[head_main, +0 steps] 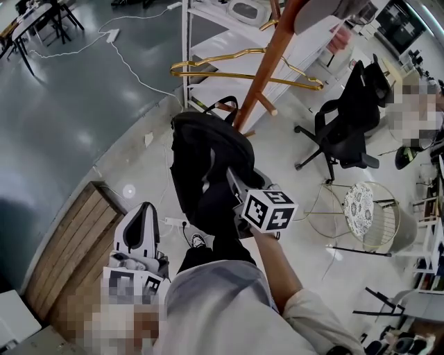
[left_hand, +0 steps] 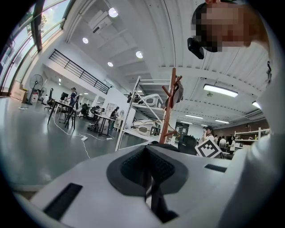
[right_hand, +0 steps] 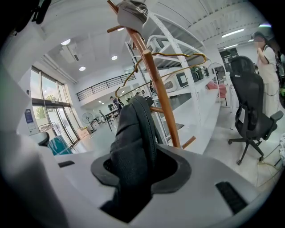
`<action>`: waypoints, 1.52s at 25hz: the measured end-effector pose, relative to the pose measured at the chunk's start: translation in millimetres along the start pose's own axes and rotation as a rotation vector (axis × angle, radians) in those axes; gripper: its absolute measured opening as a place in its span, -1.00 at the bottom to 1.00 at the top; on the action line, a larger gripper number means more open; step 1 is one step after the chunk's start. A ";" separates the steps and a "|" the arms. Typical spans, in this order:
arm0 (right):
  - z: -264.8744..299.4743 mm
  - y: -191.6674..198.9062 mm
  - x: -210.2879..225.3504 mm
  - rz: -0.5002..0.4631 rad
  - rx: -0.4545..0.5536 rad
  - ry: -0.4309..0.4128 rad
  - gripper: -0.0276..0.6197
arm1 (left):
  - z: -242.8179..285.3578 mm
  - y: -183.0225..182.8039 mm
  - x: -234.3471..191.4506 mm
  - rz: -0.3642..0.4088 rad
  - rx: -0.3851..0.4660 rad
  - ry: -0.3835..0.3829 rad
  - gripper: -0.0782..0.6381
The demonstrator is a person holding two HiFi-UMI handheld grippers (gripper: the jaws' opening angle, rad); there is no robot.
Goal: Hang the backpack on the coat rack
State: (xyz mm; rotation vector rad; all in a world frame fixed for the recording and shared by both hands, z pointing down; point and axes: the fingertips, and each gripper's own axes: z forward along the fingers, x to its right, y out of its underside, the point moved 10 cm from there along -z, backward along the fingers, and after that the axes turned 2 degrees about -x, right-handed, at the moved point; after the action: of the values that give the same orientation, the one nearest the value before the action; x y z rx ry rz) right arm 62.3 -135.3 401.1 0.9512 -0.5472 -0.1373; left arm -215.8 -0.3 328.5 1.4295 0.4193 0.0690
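Pads (left_hand: 133,168) of the left gripper (left_hand: 147,156) meet with nothing between them. It sits low at the person's side, above a wooden platform (head_main: 66,253), and its rear is hard to make out in the head view. Further out, the right gripper (right_hand: 140,162) clamps a fold of the black backpack (head_main: 201,159), whose fabric fills the gap between its jaws. The backpack hangs from that grip with its long axis upright. Its top and carry loop (head_main: 223,104) point toward the pole of the coat rack (head_main: 267,59), and its lower end is hidden behind the gripper and the person's arm. Whether the loop touches a peg cannot be told. A cap (right_hand: 132,11) tops the rack and a gold hanger (head_main: 208,68) crosses the pole. An office chair (head_main: 347,125) stands on the floor beyond.
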 end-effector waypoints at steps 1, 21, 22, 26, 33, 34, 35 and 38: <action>0.3 1.5 1.7 0.005 -0.001 0.004 -0.46 | -0.2 0.3 0.1 0.000 -0.001 -0.001 -0.77; 25.6 38.2 31.9 0.125 -0.058 0.062 -0.45 | 0.1 6.4 4.1 -0.001 -0.015 -0.007 -0.77; 27.0 40.2 34.1 0.132 -0.062 0.065 -0.45 | -0.1 6.9 4.1 -0.001 -0.015 -0.008 -0.77; 31.3 44.2 41.7 0.148 -0.070 0.079 -0.45 | -0.3 7.4 3.8 0.001 -0.021 -0.014 -0.77; 40.1 49.8 51.3 0.140 -0.079 0.119 -0.45 | 1.6 7.4 4.4 0.001 -0.034 -0.015 -0.77; 41.6 49.8 51.9 0.134 -0.078 0.122 -0.45 | 2.5 7.3 3.6 0.000 -0.035 -0.015 -0.77; 43.2 49.7 52.0 0.127 -0.077 0.125 -0.45 | 3.5 7.3 3.0 -0.001 -0.037 -0.015 -0.77; 47.0 50.4 54.1 0.116 -0.079 0.134 -0.44 | 6.8 8.6 3.2 -0.003 -0.043 -0.011 -0.77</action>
State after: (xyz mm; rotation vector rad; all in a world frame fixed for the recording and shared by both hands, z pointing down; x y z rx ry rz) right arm 78.9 -159.2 483.7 0.8432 -0.4689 0.0092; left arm -208.9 -4.5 336.6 1.3862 0.4086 0.0671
